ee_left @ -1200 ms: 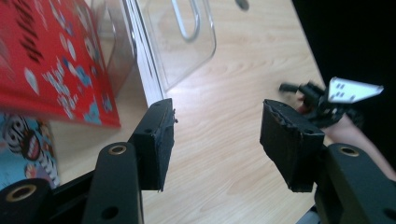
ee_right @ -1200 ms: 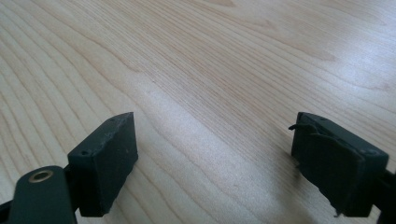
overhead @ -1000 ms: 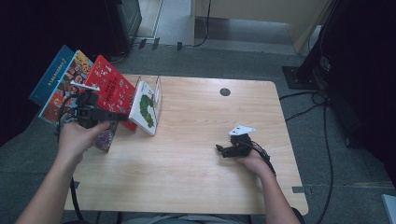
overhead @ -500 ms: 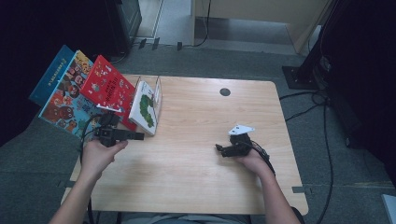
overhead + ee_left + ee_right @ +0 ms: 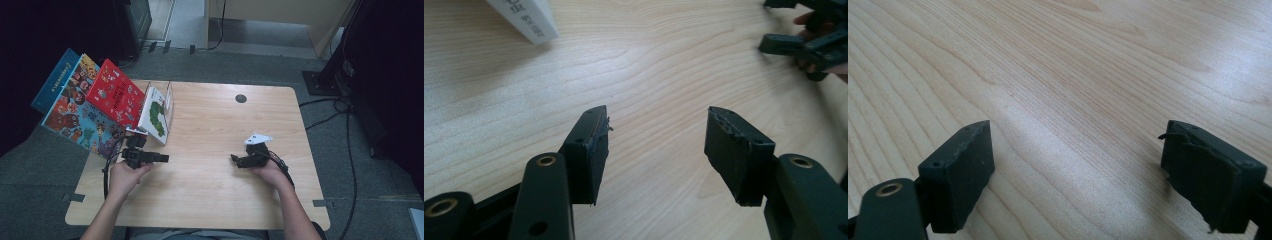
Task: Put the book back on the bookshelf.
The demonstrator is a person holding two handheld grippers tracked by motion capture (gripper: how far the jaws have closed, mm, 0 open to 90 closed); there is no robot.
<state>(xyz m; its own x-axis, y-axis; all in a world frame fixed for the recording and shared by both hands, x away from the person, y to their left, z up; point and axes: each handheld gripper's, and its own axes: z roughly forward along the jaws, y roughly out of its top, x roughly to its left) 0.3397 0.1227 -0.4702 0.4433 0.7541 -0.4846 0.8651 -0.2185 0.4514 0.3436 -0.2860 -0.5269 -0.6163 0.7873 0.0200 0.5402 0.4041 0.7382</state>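
Nearest to the person, two hands rest on the wooden tabletop point(image 5: 210, 200). The left tongs point(image 5: 162, 158) lie low over the wood and point toward the middle. Their jaws are spread wide, with nothing between them. The right tongs point(image 5: 234, 160) sit well apart on the other side, pointing back at them. Those jaws are spread wide too, and they hold nothing.

A little farther off, just past the left tongs, a white book with a green caterpillar point(image 5: 156, 114) leans at the left side of the tabletop. It seems to stand in a thin wire rack point(image 5: 170, 90). In the left gripper view a white corner of it point(image 5: 524, 20) pokes in at the top.

Farther left, a red book point(image 5: 116, 93) and more picture books point(image 5: 75, 115) fan out past the edge of the tabletop. I cannot tell what holds them up.

The books lean, so this could go wrong: if the left tongs bump the white book, it may tip and push the others down. A grab at just one thin corner could also slip.
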